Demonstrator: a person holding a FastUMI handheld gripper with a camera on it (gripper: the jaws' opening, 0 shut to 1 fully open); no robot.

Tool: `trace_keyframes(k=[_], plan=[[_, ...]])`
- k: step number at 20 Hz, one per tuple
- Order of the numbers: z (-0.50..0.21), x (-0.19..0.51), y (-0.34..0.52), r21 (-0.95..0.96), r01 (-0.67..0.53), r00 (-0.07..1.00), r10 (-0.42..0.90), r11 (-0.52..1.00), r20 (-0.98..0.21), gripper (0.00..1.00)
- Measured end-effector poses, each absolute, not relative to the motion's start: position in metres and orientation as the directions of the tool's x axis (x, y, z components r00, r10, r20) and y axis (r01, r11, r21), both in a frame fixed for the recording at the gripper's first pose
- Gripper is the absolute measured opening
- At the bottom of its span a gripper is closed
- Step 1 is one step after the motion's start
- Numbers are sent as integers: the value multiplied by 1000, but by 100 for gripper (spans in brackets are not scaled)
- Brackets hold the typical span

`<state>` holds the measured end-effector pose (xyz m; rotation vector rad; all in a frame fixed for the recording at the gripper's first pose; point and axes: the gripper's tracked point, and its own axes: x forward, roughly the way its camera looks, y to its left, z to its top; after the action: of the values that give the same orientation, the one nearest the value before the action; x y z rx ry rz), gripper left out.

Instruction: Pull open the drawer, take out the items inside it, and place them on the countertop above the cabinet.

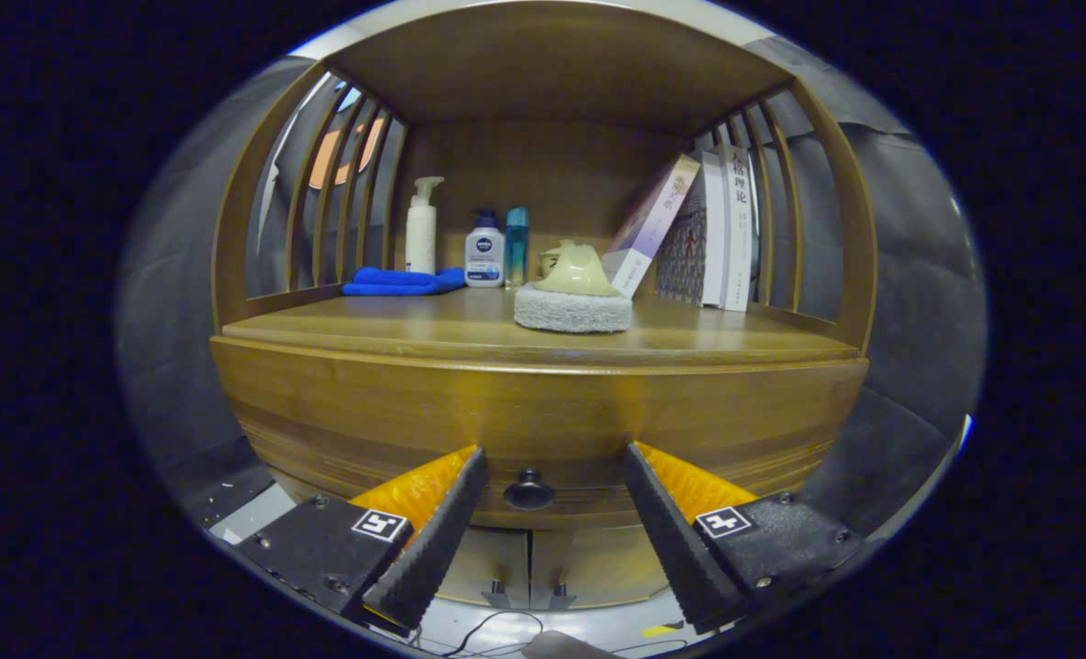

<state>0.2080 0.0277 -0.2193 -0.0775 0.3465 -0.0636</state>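
A wooden cabinet faces me, its drawer front [543, 412] closed and flush below the countertop [415, 325]. A small dark round knob [529, 491] sits low on the drawer front. My gripper [554, 455] is open, its fingers spread either side of the knob and just short of the drawer face, touching nothing. The drawer's inside is hidden.
On the countertop stand a scrub pad with a pale handle [573, 291], a folded blue cloth [401, 281], a white pump bottle [422, 227], a blue-capped bottle [485, 249], a teal bottle [516, 243] and leaning books [699, 229]. Slatted wooden sides and a top board enclose the shelf. Cables lie on the floor below.
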Motion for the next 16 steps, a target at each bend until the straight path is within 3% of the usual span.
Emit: trace_keyframes(k=[9,14,16], plan=[[-148,129,10,8,67,972,-63,998,-228,99],[-85,68,-9,-30,82,991,-84,996,-108,99],[-79,46,-10,-32,66,991,-69,997,-113,99]])
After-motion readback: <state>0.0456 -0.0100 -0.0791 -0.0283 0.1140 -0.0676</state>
